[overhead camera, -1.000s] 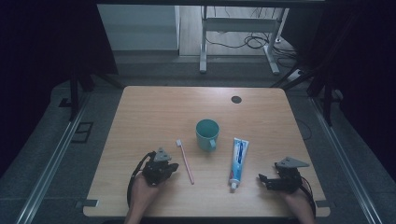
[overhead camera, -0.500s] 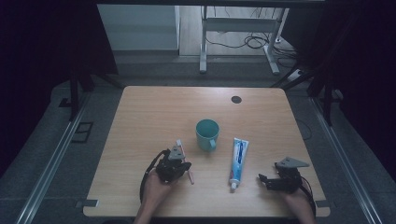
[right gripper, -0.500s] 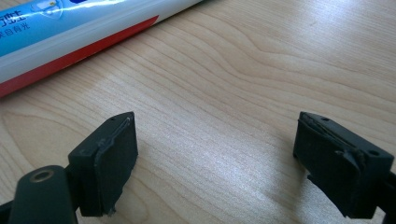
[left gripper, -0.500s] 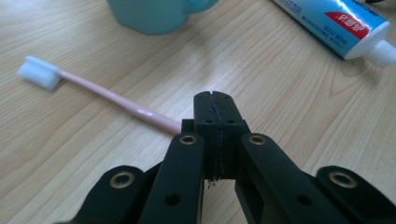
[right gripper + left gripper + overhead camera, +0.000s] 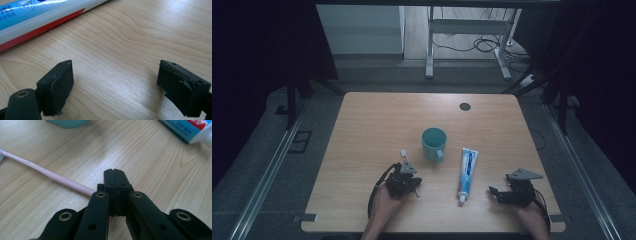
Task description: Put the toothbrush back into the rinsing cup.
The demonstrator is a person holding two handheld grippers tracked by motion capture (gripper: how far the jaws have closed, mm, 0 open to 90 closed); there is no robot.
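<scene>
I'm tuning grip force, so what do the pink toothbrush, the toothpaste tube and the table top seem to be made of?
The toothbrush looks like smooth, slightly glossy plastic, with fine ribs near the shut left gripper. The toothpaste tube seems soft printed plastic, shiny, catching light along its side. The table top looks like pale wood or a wood-pattern laminate: the grain lines show, with a faint sheen.

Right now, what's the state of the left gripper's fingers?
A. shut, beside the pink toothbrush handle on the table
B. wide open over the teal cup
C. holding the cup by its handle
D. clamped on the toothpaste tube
A: in the left gripper view the left gripper has its fingers pressed together, and the toothbrush lies on the table running up to their left side, not between them.
</scene>
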